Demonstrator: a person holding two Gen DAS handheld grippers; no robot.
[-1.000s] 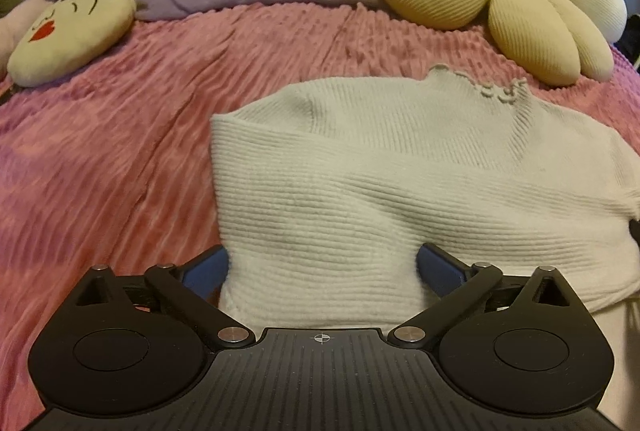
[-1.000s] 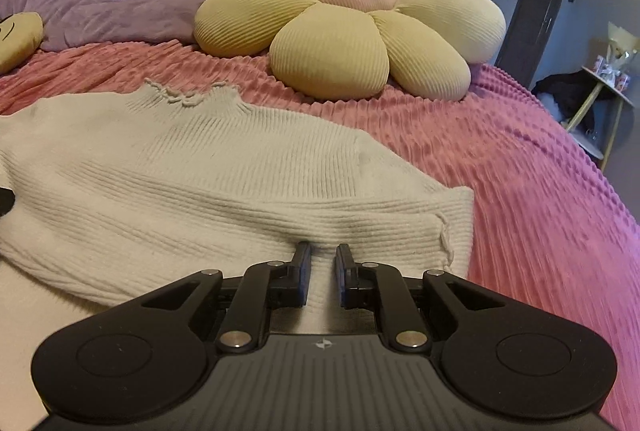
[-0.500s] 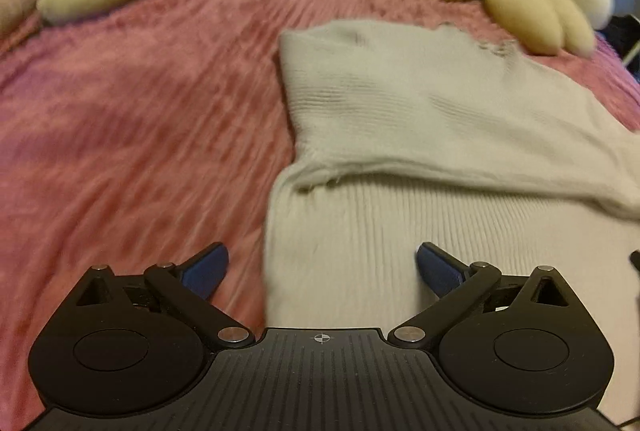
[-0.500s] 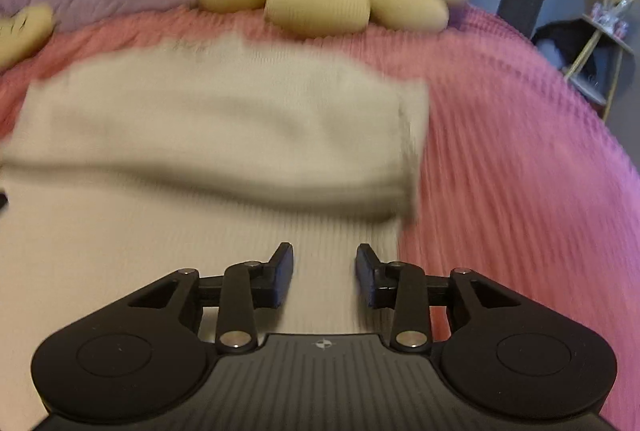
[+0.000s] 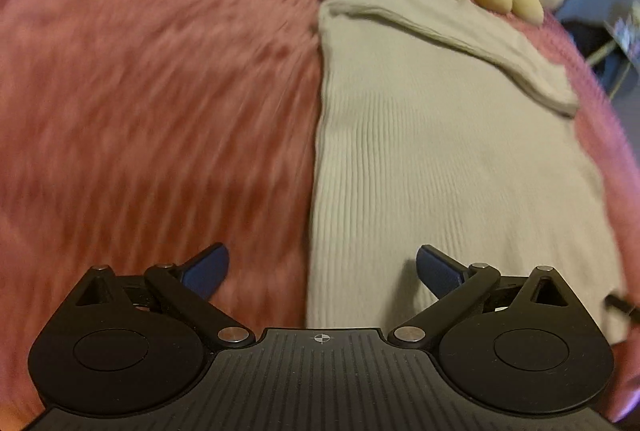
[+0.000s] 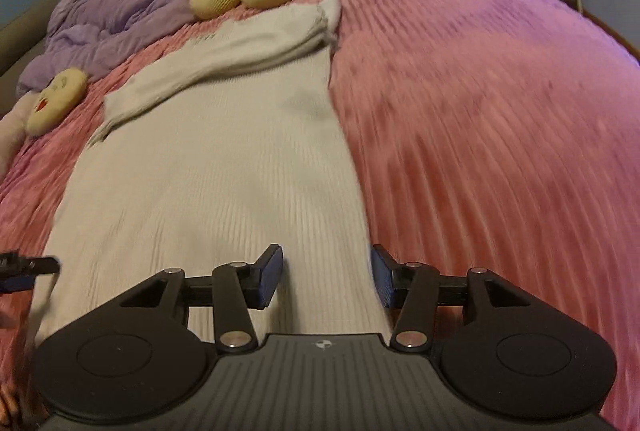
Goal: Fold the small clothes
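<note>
Sleeves laid across sweater (image 5: 440,159) top, narrowing it for folding. Left gripper (image 5: 322,267) held wide, empty. Right gripper (image 6: 326,279) opening, nothing gripped.

My room is dim and evenly lit, with no glare and only a faint shadow under my left claw's fingers (image 5: 436,273). Both views are smeared by motion: the ribs of the pink bedspread (image 5: 140,91) streak, while the cream sweater (image 6: 224,167) goes soft. The fisheye bows the bed and darkens the corners.
</note>
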